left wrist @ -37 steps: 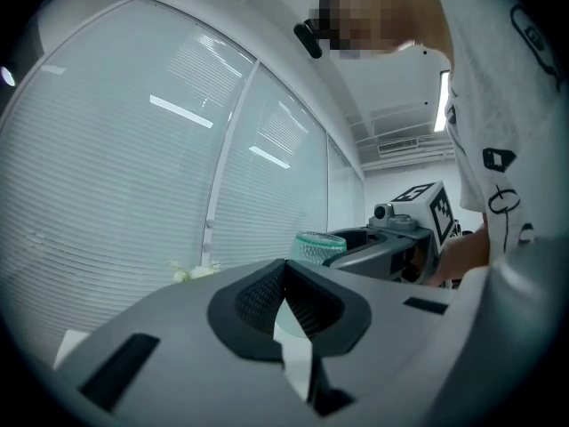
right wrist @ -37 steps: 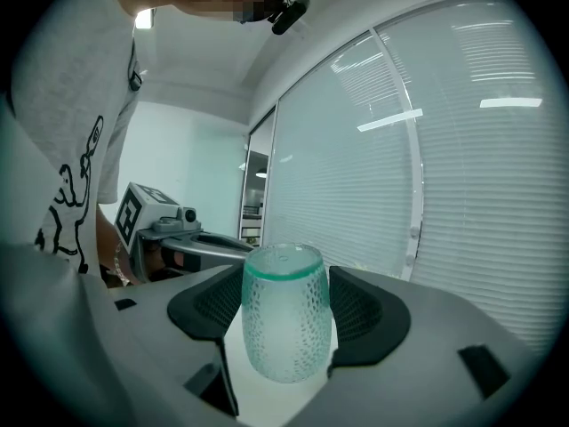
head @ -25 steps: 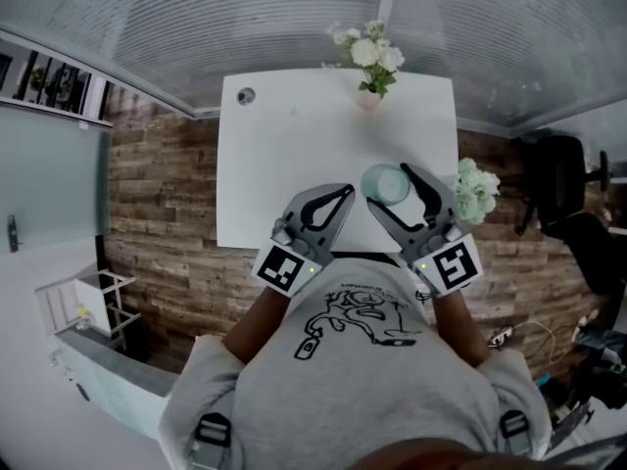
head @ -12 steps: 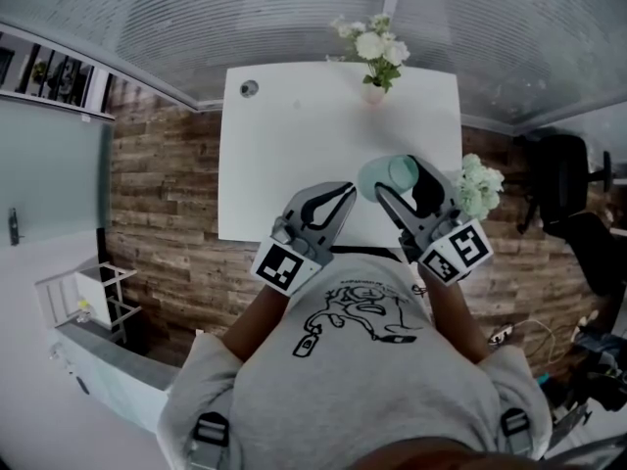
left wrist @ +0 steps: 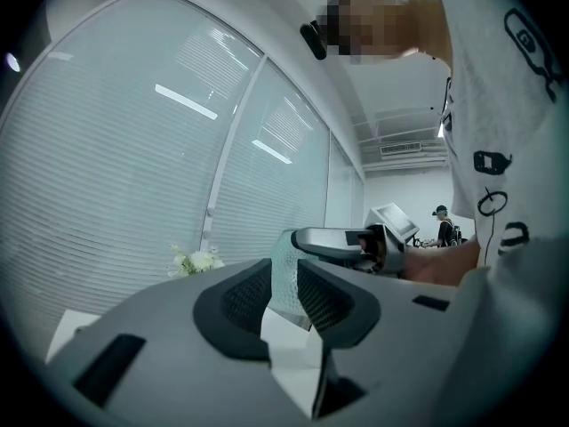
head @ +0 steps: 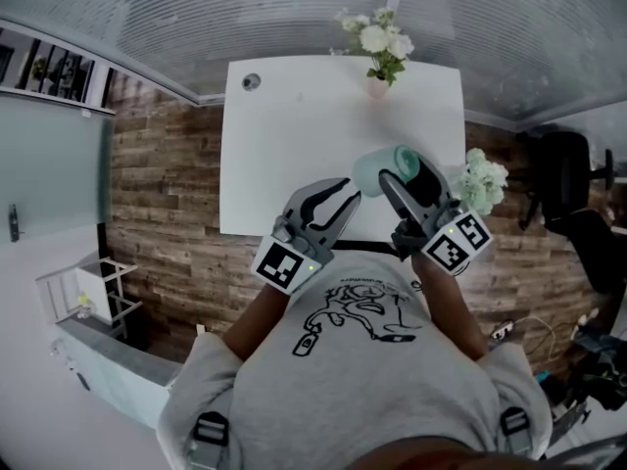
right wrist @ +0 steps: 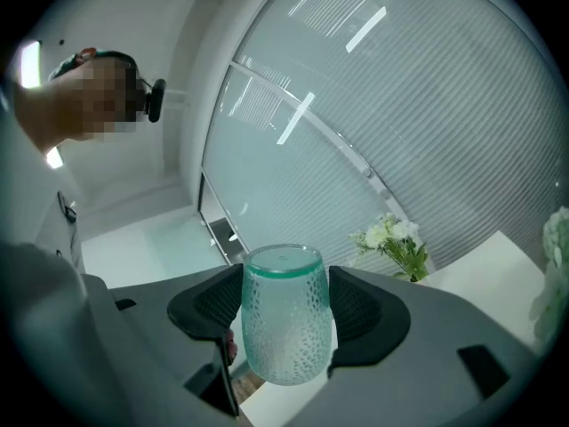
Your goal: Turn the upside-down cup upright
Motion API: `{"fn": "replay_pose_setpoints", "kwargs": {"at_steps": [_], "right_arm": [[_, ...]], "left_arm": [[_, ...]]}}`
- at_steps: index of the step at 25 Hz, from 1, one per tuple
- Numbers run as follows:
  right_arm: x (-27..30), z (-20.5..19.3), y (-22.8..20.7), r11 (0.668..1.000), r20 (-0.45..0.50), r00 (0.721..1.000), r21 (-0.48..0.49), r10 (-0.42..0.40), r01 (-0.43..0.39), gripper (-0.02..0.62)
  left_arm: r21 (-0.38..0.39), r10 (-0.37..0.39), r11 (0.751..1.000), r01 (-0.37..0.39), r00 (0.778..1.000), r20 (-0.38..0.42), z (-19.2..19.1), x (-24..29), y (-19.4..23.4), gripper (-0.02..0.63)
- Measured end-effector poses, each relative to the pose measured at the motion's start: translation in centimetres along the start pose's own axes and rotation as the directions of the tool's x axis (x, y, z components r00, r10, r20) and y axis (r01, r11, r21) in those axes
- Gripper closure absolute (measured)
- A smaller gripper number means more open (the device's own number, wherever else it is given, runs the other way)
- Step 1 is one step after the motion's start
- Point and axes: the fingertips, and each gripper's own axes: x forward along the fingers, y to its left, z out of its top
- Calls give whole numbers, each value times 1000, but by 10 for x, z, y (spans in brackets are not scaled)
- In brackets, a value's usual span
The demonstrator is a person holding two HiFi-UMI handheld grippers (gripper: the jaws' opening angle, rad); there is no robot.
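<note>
A pale green dimpled cup (head: 375,170) lies tipped on its side just above the white table (head: 294,145), near the front right edge. My right gripper (head: 400,176) is shut on it, a pad on each side. In the right gripper view the cup (right wrist: 283,323) fills the space between the jaws and my right gripper (right wrist: 284,317) presses its walls. My left gripper (head: 343,196) hovers just left of the cup at the table's front edge. Its jaws are opening with nothing between them. In the left gripper view my left gripper (left wrist: 285,299) shows a narrow gap, with the cup (left wrist: 282,274) beyond it.
A small vase of white flowers (head: 377,45) stands at the table's far edge. A round dark fitting (head: 252,81) sits in the far left corner. A second white-flowered plant (head: 481,186) and a black chair (head: 565,179) stand to the right of the table.
My right gripper has rolled, and the cup has tipped from base-up onto its side, shifting slightly toward the far side. The left gripper stayed in place and its jaws parted a little.
</note>
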Motion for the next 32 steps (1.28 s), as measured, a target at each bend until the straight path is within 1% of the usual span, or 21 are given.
{"fn": "replay_pose_setpoints", "kwargs": {"at_steps": [5,10,16,22,25,29,32], "right_arm": [[1,-3,-5,995,37,999,104,-4,1,275],[4,-3,-5,973,87,996,231,9,-29,275],[5,-6,-6,948,127,992,314,7,-47,275],[3,-10,-15,886,188,982,456,-5,-83,275],[2,-11,-20,856,215,977,507,-10,-103,275],[1,-12,-26,803,246,969,582,-18,-132,275],[2,-12,-28,770,263,965,619,-20,-153,275]], "left_arm": [[-14,1,1000,-1,1000,-13,-7,-6,1,509],[-25,3,1000,-3,1000,-23,-11,-9,1,506],[-49,6,999,-7,1000,-17,-12,-12,4,491],[-40,4,999,-5,1000,-17,-11,-12,5,485],[-42,-3,999,2,1000,-27,-13,-10,3,485],[-35,-14,999,13,999,-29,-13,-8,1,483],[-31,-20,999,19,999,-34,-13,-5,-1,483]]}}
